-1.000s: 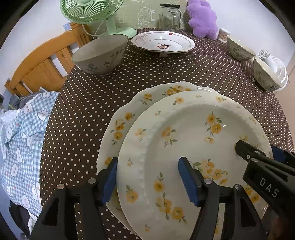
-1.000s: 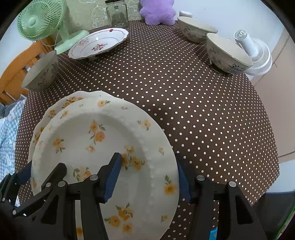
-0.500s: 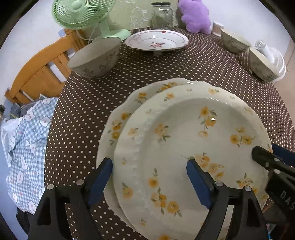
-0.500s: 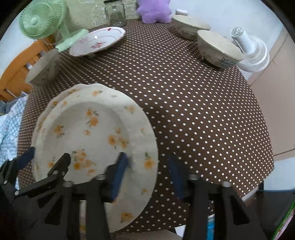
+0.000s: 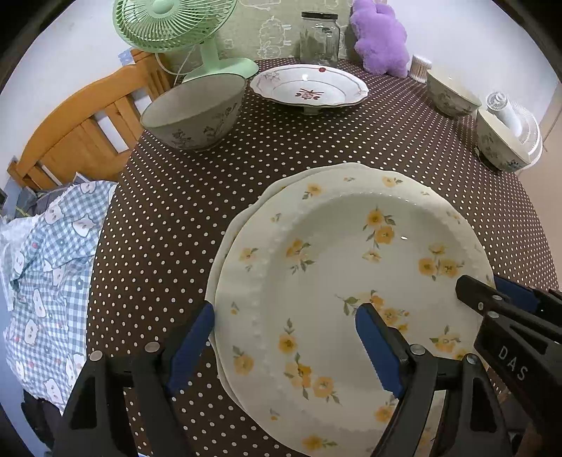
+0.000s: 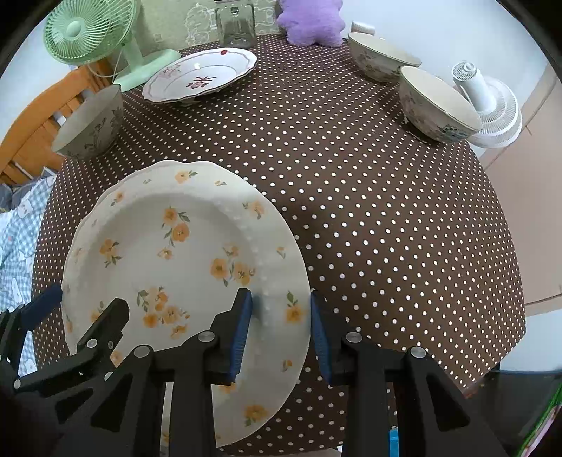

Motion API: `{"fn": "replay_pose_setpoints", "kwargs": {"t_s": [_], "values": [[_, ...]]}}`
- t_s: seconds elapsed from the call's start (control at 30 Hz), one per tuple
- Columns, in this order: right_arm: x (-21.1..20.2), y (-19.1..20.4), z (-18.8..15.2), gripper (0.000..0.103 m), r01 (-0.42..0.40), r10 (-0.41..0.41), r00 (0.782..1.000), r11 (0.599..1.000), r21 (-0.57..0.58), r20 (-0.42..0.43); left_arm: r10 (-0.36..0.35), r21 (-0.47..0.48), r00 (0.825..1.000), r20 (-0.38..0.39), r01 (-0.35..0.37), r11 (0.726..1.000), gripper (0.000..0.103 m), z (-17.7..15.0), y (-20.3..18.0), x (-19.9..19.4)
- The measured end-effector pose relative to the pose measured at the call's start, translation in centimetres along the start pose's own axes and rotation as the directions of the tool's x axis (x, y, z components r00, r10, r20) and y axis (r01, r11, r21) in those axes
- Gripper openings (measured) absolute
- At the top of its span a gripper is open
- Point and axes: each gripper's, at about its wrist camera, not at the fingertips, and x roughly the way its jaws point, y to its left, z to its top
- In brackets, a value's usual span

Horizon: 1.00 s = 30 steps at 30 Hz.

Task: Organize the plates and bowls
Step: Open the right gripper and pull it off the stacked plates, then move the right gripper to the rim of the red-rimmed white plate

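Two yellow-flowered plates lie stacked on the dotted brown tablecloth [image 5: 175, 218]. The top plate [image 5: 333, 263] [image 6: 158, 253] nearly covers the lower plate [image 5: 224, 253]. My right gripper [image 6: 281, 316] [image 5: 488, 290] is shut on the top plate's right rim, with one pad inside the rim and one at its outer edge. My left gripper [image 5: 284, 348] [image 6: 80, 306] stands open astride the plates' left rim, its pads clear of it. A grey bowl [image 5: 196, 109], a red-patterned dish [image 5: 309, 88] and two flowered bowls [image 5: 453, 95] [image 5: 502, 144] stand farther back.
A green fan [image 5: 168, 21], a glass jar [image 5: 319, 38] and a purple plush [image 5: 379, 38] line the far edge. A white fan [image 5: 516, 119] sits beside the right bowl. A wooden chair [image 5: 80, 130] with checked cloth [image 5: 45, 267] stands on the left.
The right jaws closed onto the top plate's right rim. The left jaws widened. The top plate slid left and now covers more of the lower plate.
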Motion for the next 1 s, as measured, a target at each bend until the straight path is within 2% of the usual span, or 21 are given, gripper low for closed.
{"fn": "replay_pose_setpoints", "kwargs": {"t_s": [0.33,0.4,0.47,0.5,0.57,0.6,0.9,1.0], "values": [[0.3,0.2,0.7,0.038,0.003,-0.002,1.0,1.0,0.017,-0.025,-0.035,0.012,0.999,0.0,0.035,0.999,0.085,0.3,0.4,-0.4],[-0.5,0.2,1.0,0.039,0.0,0.0,1.0,1.0,0.021,-0.002,-0.051,0.017,0.999,0.007,0.05,0.999,0.087,0.7,0.6,-0.8],[-1.5,0.5,1.4,0.05,-0.001,0.001,0.999,1.0,0.01,0.035,-0.059,0.021,0.998,0.02,0.058,0.998,0.089,1.1,0.7,-1.3],[-2.0,0.6,1.7,0.053,0.011,-0.011,0.998,1.0,0.009,0.055,-0.057,0.019,0.998,0.031,0.057,0.998,0.09,1.4,0.8,-1.6],[-3.0,0.6,2.3,0.068,-0.003,0.002,0.996,1.0,0.015,0.086,-0.07,0.015,0.997,0.042,0.069,0.998,0.093,1.9,1.1,-2.1],[-3.5,0.7,2.7,0.069,-0.008,0.006,0.995,1.0,0.019,0.104,-0.075,0.009,0.996,0.048,0.075,0.997,0.094,2.2,1.3,-2.4],[-5.5,0.7,6.0,0.07,-0.029,0.034,0.985,0.999,-0.029,0.17,-0.075,-0.018,0.992,0.104,0.078,0.997,0.095,5.0,0.6,-4.0],[-5.6,0.4,7.3,0.07,-0.059,0.068,0.979,0.997,-0.053,0.194,-0.065,-0.044,0.991,0.121,0.071,0.996,0.095,6.2,0.4,-4.2]]}}
